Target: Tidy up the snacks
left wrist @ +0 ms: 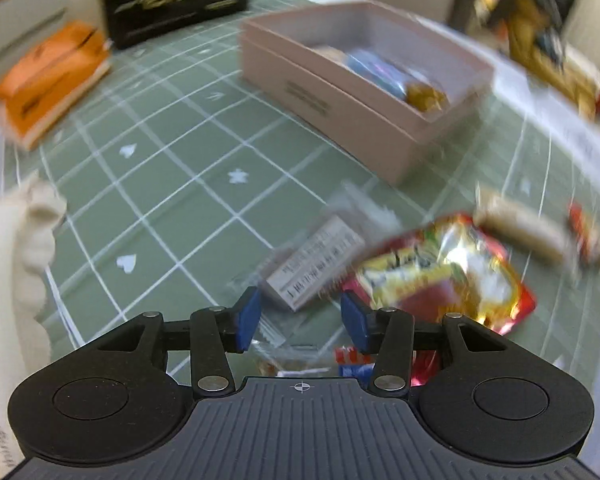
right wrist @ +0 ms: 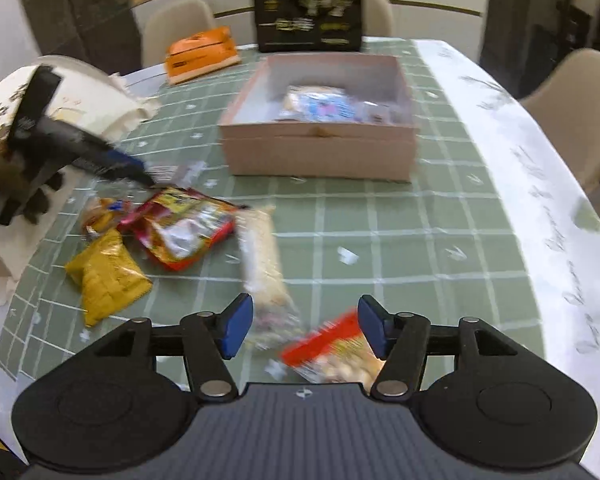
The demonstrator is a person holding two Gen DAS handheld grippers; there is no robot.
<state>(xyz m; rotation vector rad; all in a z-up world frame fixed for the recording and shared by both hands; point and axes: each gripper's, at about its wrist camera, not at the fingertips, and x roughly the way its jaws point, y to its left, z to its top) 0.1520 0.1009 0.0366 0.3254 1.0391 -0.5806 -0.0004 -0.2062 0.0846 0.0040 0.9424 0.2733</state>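
A few snacks already lie in the pink box at twelve o'clock; five or so remain loose on the table (red packet, yellow bag), with left gripper and right gripper both spread, pinching nothing

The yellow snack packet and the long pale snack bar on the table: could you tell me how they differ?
The yellow snack packet is opaque, squat and crumpled; the long pale snack bar is slim, straight and clear-wrapped. The packet lies at the left edge of the loose pile, the bar further right, nearer the right gripper. Both lie flat on the green checked tablecloth, outside the pink box.
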